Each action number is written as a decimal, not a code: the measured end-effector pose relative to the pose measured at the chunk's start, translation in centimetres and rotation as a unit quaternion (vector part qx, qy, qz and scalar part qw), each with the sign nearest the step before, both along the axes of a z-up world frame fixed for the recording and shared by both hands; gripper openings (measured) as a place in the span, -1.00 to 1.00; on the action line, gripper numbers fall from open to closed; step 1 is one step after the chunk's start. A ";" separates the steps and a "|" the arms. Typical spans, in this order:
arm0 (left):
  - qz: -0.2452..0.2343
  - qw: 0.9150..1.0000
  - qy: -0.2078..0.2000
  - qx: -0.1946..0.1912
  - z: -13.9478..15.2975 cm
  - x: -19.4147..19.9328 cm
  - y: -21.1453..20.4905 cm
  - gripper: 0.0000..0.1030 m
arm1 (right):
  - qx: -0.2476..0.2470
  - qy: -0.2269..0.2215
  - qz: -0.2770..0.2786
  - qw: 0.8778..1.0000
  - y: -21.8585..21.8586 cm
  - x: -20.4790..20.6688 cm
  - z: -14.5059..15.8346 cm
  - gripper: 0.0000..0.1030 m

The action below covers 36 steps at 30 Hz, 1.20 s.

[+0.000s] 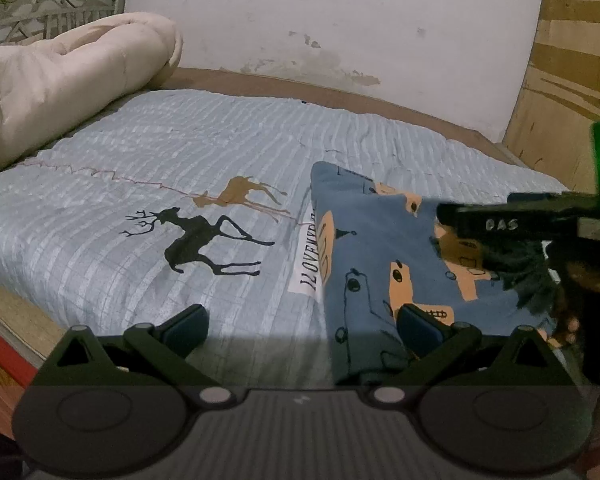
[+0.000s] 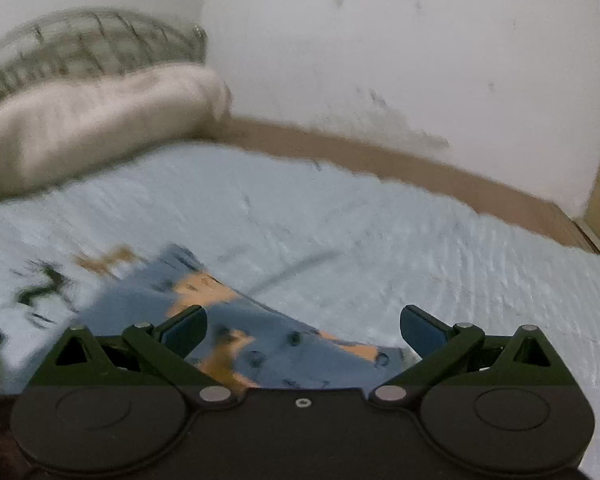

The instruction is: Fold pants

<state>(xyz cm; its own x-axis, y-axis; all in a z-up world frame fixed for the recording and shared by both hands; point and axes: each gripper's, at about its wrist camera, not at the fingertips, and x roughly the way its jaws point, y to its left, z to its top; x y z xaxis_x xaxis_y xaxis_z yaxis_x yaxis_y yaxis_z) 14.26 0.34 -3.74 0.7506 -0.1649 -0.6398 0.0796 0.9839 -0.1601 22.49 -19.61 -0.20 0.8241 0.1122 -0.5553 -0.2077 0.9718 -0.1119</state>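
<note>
Stretching across both views, the bed (image 1: 228, 140) is wearing a pale blue ribbed cover printed with deer, with a cream rolled quilt (image 1: 68, 76) lying at its far left by the metal headboard (image 1: 40, 4). The pants (image 1: 380, 248), blue with orange patches, are lying folded on the cover at the right. The left claw (image 1: 302, 320) is standing wide apart, its right fingertip over the pants' near edge. The right claw (image 2: 303, 326) is gaping fully above the pants (image 2: 268, 344), gripping nothing.

Right wrist view motion-blurred; pants (image 2: 260, 320) smeared; headboard (image 2: 92, 44) indistinct.
</note>
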 end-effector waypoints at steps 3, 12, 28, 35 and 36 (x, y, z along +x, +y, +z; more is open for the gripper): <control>-0.001 1.000 0.001 -0.002 0.0 0.0 0.1 0.99 | -0.038 0.013 -0.040 0.998 -1.0 1.3 -1.3 0.98; 0.023 0.999 -0.018 -0.027 0.7 0.1 0.8 0.99 | 0.030 -0.021 -0.119 0.992 -7.0 -1.8 -2.1 0.99; 0.011 1.000 -0.009 -0.003 -0.6 0.6 0.5 0.98 | 0.067 -0.038 -0.106 0.991 -6.2 -12.5 -4.7 0.99; 0.007 1.000 -0.011 0.001 -0.7 -0.3 0.5 0.98 | 0.072 -0.049 -0.107 0.990 -6.2 -13.4 -5.1 0.99; 0.007 1.000 -0.011 0.001 -0.7 -0.5 0.6 0.98 | 0.072 -0.050 -0.107 0.990 -6.2 -13.5 -5.2 0.99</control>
